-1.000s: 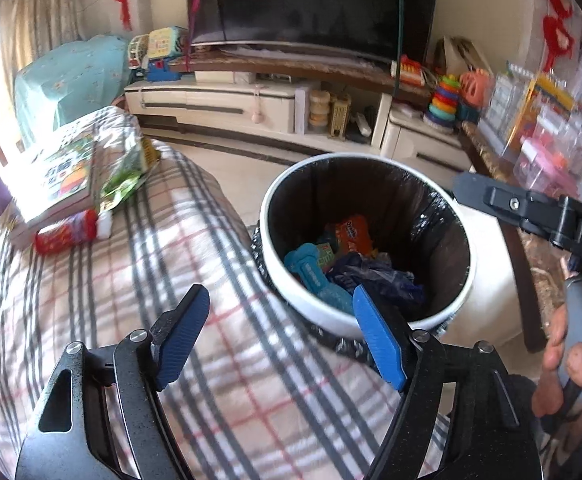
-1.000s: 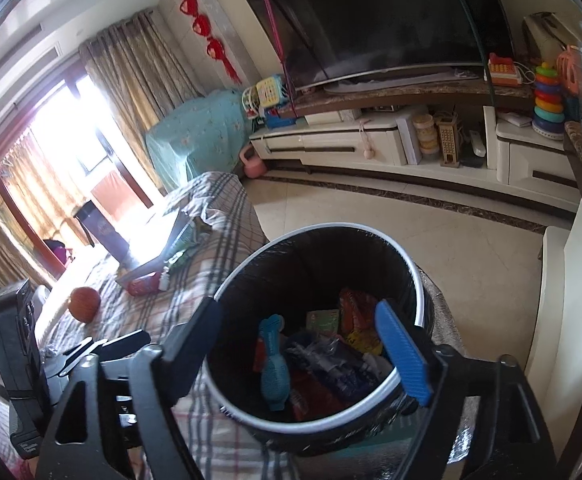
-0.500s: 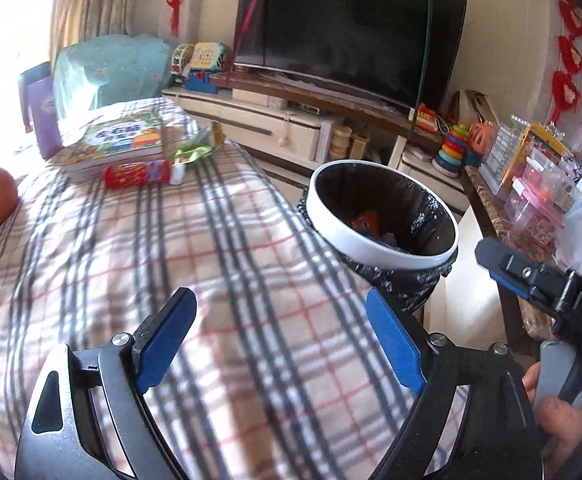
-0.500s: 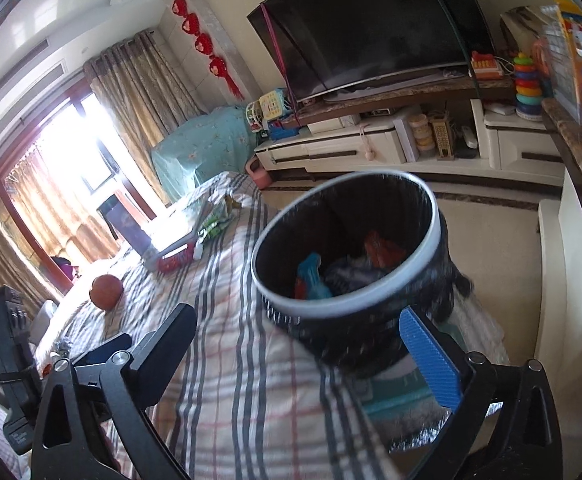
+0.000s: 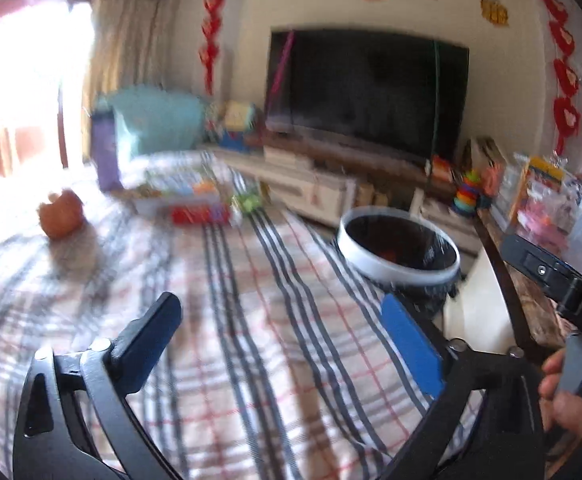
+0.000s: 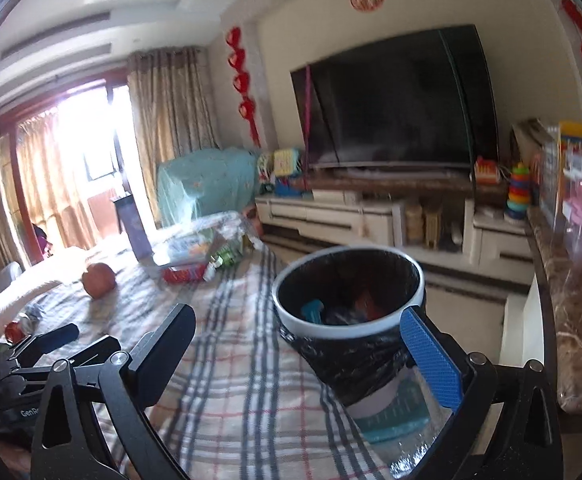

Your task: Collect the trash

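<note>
The trash bin (image 5: 371, 266) (image 6: 371, 326) has a white rim and a black liner and stands off the table's right edge. It holds a blue item (image 6: 313, 310) and a red wrapper (image 6: 367, 304). A red packet (image 5: 199, 214) (image 6: 183, 274) and a green wrapper (image 5: 247, 202) (image 6: 227, 258) lie at the far end of the plaid tablecloth (image 5: 271, 360). My left gripper (image 5: 279, 312) hovers over the cloth, its jaws opening with nothing between them. My right gripper (image 6: 297, 320) is open and empty, just short of the bin.
An orange fruit (image 5: 59, 214) (image 6: 98, 276), a purple cup (image 5: 105, 152) and a book (image 5: 175, 188) sit at the table's far end. A TV cabinet with toys runs behind. A marble counter (image 6: 571, 320) lines the right. A hand (image 5: 563, 392) holds the right gripper's handle.
Both grippers have drawn back from over the bin, which now sits farther off and to the right. Both pairs of jaws have spread wider. More of the table's far end shows.
</note>
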Tool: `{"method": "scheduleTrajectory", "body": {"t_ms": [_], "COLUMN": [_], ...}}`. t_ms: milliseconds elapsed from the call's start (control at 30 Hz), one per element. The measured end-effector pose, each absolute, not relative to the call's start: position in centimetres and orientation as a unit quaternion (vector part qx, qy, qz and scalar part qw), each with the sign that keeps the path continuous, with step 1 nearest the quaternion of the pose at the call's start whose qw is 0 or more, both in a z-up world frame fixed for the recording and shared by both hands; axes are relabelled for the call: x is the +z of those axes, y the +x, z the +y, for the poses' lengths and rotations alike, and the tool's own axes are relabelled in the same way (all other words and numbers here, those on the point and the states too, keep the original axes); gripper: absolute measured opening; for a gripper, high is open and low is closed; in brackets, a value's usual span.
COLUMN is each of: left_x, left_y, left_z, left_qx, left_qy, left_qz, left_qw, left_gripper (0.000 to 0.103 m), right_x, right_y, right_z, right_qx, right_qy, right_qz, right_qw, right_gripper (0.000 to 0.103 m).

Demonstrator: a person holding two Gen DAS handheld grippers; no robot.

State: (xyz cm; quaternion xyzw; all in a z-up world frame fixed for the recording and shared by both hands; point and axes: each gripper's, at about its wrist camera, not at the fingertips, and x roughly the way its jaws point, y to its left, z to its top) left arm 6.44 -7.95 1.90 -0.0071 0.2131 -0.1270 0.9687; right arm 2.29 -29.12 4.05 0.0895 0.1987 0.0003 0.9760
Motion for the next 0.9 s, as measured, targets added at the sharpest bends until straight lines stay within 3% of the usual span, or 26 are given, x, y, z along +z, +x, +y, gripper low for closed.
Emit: {"method": "scheduleTrajectory", "body": {"t_ms": [300, 900], "left_x": [0.2, -0.3], "left_y": [5.1, 3.7], "left_z": [-7.2, -6.0], "left_qx": [-0.086, -0.052], "left_qy": [0.029, 0.031], "left_qz": [0.204, 0.204], "left_qw": [0.975, 0.977], "left_gripper": [0.103, 0.103], "right_x": [2.3, 0.9], "right_y": [0.9, 0.4], "right_z": [-26.5, -26.7], "right_qx": [-0.04, -0.04], "right_qy": [0.037, 0.055], "right_qz": [0.186, 0.186], "right_qw": [0.981, 0.98], "right_gripper": [0.103, 0.103]}}
